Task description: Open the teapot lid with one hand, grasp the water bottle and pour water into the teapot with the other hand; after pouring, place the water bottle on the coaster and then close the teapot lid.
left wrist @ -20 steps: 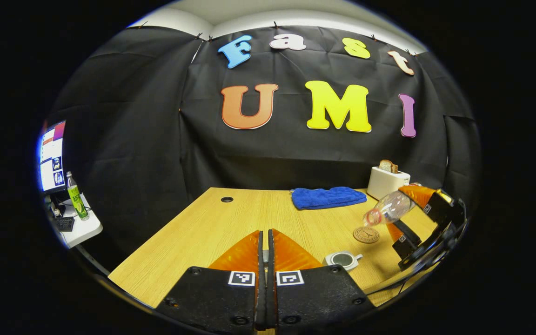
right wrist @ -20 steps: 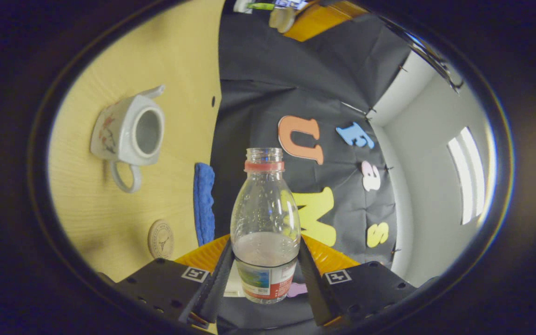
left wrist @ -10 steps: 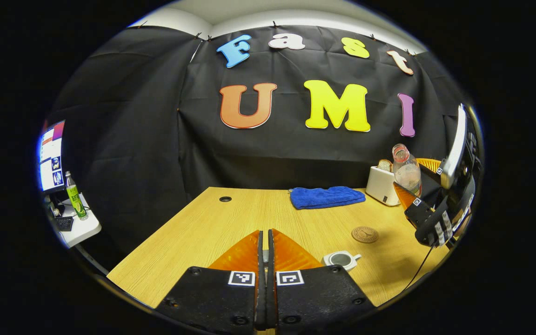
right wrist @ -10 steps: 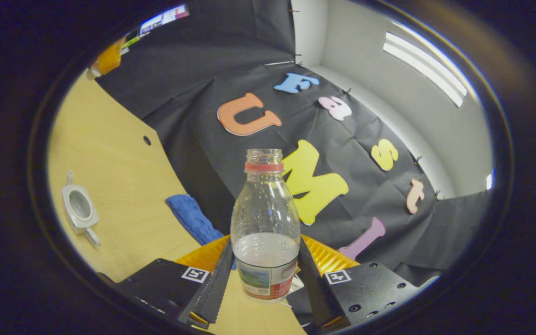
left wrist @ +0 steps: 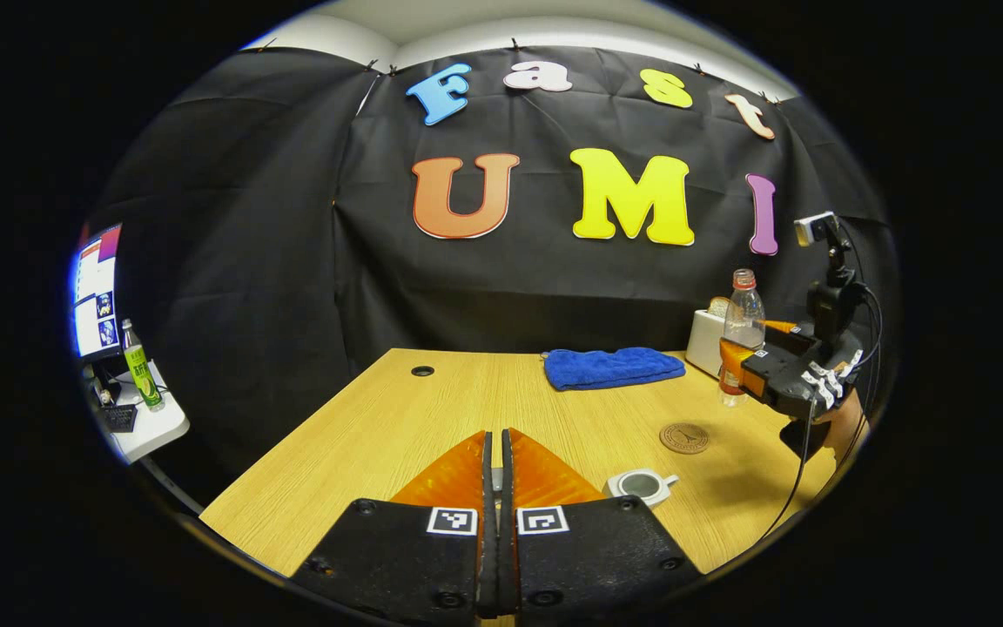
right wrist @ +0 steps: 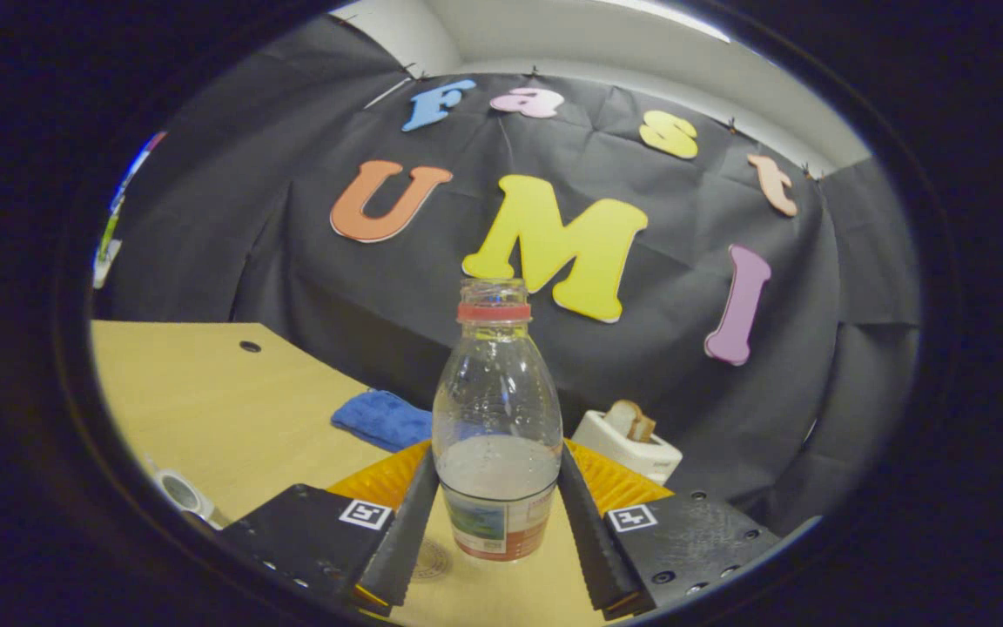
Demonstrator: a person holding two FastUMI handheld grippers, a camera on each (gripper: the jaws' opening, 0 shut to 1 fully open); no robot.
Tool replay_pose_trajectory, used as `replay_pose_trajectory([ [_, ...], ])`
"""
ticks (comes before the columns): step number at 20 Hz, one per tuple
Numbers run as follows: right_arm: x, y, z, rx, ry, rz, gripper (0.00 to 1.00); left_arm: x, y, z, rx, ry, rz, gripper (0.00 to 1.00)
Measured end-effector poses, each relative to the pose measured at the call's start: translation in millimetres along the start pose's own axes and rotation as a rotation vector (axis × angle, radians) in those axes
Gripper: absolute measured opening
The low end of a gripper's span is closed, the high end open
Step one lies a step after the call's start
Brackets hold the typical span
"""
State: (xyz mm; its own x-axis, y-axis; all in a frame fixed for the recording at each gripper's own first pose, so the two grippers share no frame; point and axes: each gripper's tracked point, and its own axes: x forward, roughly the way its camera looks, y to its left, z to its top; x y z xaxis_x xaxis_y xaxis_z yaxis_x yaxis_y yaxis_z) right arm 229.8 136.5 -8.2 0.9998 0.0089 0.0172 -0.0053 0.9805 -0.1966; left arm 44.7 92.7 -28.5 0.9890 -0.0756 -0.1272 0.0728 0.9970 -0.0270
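Right gripper (right wrist: 494,514) clasps upright water bottle (right wrist: 496,418) above coaster (left wrist: 684,437).

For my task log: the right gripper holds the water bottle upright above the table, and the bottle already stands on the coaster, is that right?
Not quite. The right gripper holds the water bottle upright, but the left gripper view shows the coaster bare, the bottle held beyond it.

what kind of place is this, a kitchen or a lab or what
Most likely a staged recording booth, not a real kitchen: black cloth wall behind a bare wooden table, with a toaster as a prop and a monitor off to the side.
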Motion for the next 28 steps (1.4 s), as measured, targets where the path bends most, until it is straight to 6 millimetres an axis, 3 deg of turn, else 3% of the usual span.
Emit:
replay_pose_trajectory([
  [5, 17, 17, -33, 0.155, 0.08, 0.076, 0.77, -1, -3, 3, 0.006, -0.003, -0.018, 0.03],
  [15, 24, 36, -56, 0.219, 0.092, 0.141, 0.75, 2, -3, -6, 0.025, 0.024, -0.01, 0.03],
  [22, 19, 40, -50, 0.168, 0.057, 0.163, 0.81, 4, -5, -8, 0.043, 0.028, -0.016, 0.03],
  [23, 19, 41, -48, 0.158, 0.049, 0.162, 0.91, 5, -6, -8, 0.044, 0.028, -0.017, 0.03],
  [25, 14, 39, -42, 0.148, 0.034, 0.162, 0.98, 4, -6, -9, 0.045, 0.028, -0.019, 0.03],
  [28, 5, 32, -30, 0.151, 0.006, 0.152, 0.95, 5, -9, -7, 0.039, 0.024, -0.022, 0.03],
])
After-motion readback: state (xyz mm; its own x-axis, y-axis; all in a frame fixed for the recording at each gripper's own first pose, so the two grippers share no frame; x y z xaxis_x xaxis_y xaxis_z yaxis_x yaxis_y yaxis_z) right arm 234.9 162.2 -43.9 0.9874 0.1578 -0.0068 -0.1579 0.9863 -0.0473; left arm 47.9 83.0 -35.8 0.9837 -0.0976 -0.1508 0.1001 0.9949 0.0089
